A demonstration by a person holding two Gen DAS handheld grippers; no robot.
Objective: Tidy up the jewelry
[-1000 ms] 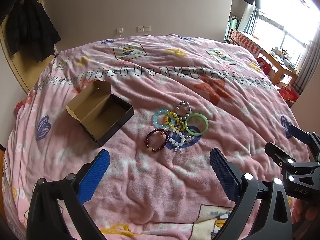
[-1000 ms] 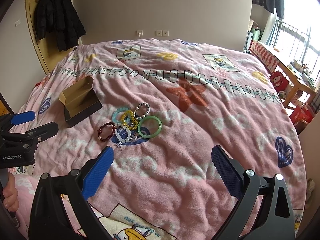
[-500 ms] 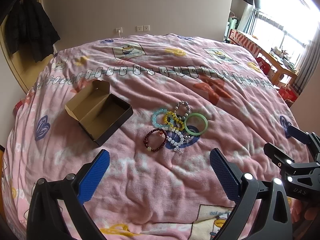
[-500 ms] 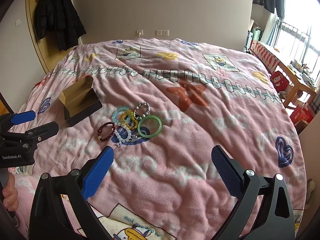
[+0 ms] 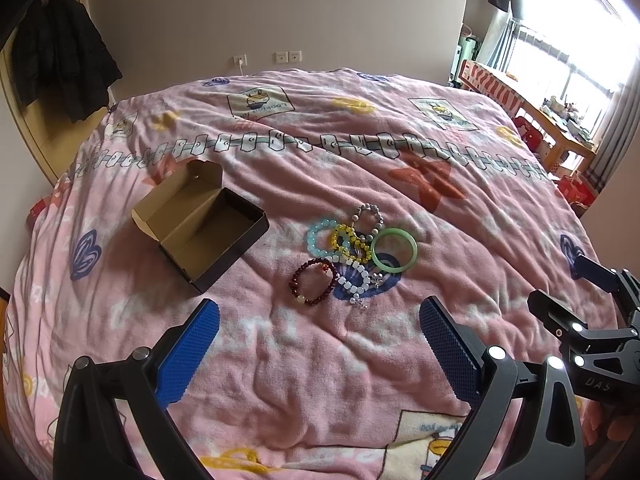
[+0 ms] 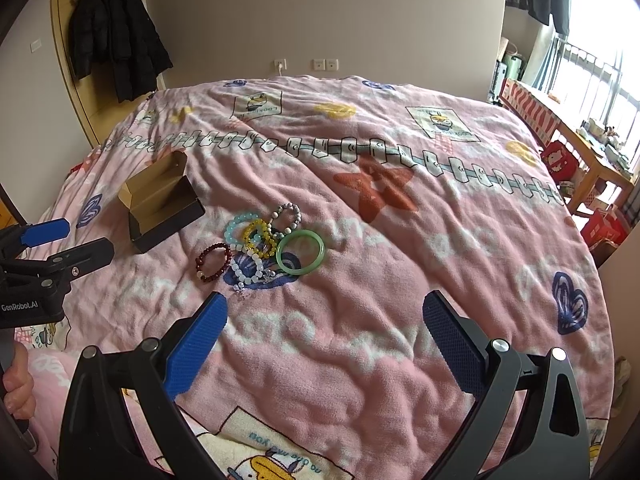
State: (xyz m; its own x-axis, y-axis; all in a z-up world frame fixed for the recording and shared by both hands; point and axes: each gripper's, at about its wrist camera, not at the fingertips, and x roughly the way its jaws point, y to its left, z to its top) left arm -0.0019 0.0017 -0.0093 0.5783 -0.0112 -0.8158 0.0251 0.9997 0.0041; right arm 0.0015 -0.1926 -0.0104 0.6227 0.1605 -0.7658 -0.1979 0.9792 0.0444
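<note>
Several bracelets lie in a loose cluster mid-bed: a green bangle, a yellow bead bracelet, a light blue one, a dark red one, a white bead one and a grey one. An open cardboard box sits empty to their left. My left gripper is open, short of the red bracelet. My right gripper is open, nearer than the bangle.
A pink printed blanket covers the whole bed. Dark coats hang on the left wall. A wooden bench with clutter and red bags stands by the window on the right. A hand holds the left gripper's handle.
Both views show almost the same scene; the left wrist view has shifted very slightly. Nothing was taken hold of or moved.
</note>
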